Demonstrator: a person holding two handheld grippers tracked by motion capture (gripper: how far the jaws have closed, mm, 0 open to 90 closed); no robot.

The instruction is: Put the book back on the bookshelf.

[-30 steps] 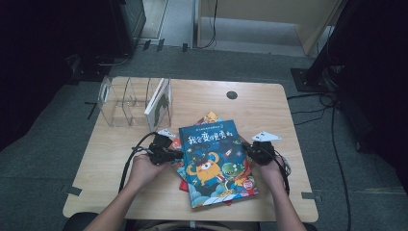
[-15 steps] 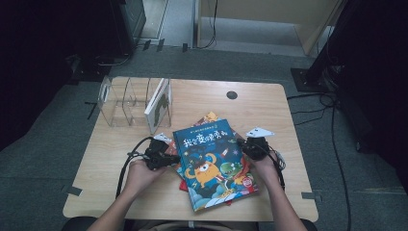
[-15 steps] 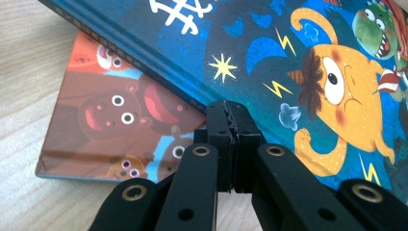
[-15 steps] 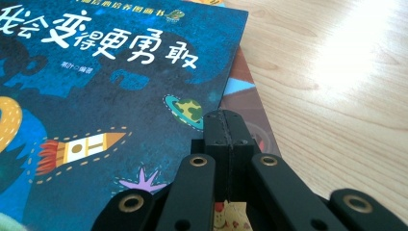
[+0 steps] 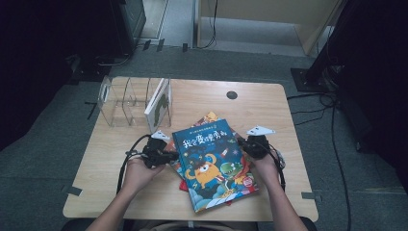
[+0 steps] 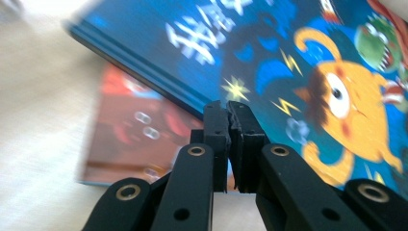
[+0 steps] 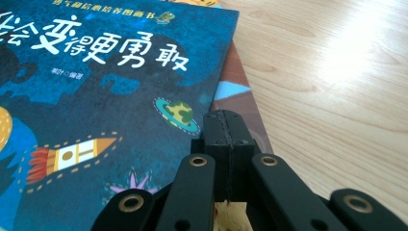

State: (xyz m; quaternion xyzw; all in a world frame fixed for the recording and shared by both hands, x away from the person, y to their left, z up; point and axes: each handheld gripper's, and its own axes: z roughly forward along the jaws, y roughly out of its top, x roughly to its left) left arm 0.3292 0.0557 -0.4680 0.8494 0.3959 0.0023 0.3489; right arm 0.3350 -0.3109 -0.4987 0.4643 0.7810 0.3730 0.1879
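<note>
On the near half of the pale wooden table (image 5: 269, 106), the glossy blue picture book with an orange monster (image 5: 214, 163) tops a stack between the closed, empty left gripper (image 5: 174, 156) and right gripper (image 5: 242, 143), with a clear acrylic divider rack (image 5: 126, 102) beyond.

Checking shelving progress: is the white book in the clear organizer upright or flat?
Upright: the white book stands on edge in the clear organizer.

A blue picture book (image 5: 214, 166) with an orange monster is laid flat, slightly turned, atop other books near the desk's near edge.
</note>
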